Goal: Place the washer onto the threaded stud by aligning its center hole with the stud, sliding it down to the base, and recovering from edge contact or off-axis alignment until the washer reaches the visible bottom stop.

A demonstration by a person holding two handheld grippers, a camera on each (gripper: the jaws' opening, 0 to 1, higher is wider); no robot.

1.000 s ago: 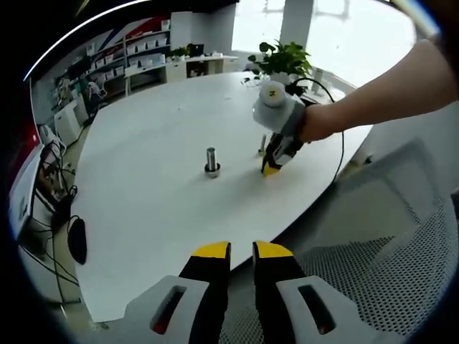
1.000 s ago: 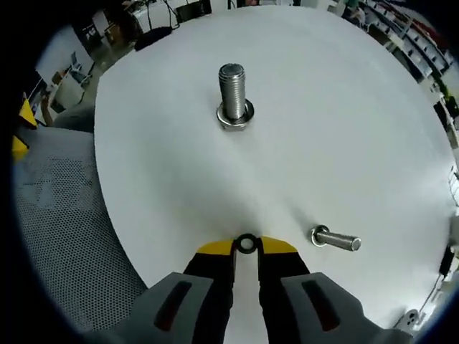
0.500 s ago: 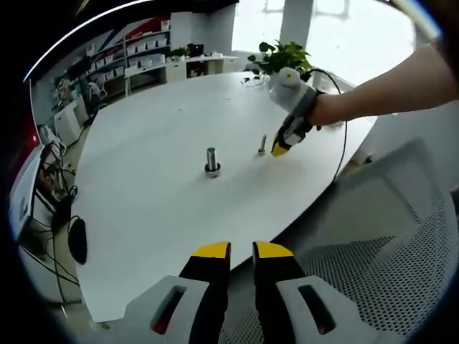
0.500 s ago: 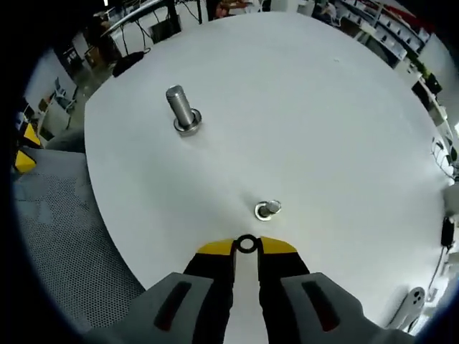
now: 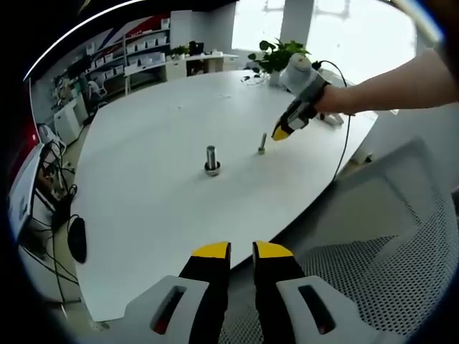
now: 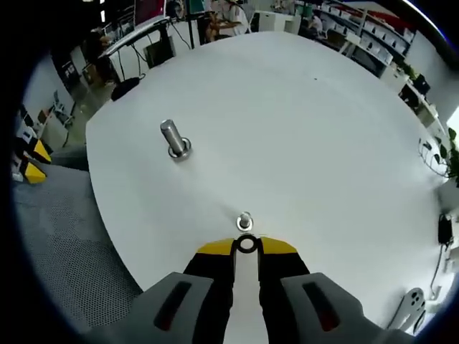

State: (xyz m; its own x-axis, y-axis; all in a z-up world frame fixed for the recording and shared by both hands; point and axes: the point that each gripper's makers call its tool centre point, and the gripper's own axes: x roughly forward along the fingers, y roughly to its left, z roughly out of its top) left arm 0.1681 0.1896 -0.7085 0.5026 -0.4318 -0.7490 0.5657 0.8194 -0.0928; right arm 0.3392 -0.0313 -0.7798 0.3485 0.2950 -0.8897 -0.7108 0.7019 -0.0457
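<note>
The right gripper (image 6: 246, 246) pinches the washer (image 6: 247, 244), the small stud (image 6: 244, 221) at 12 o'clock just beyond; the left gripper (image 5: 241, 250), jaws narrow, holds nothing.

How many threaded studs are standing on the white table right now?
2. The larger stud stands toward the table's near edge. The smaller stud stands just ahead of the right gripper, which holds the washer above it.

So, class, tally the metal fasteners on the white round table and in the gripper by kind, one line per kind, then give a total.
Large upright threaded steel stud: 1
Small upright silver bolt: 1
Small dark ring-shaped washer, pinched between the tips of the right gripper: 1
Total: 3
</note>
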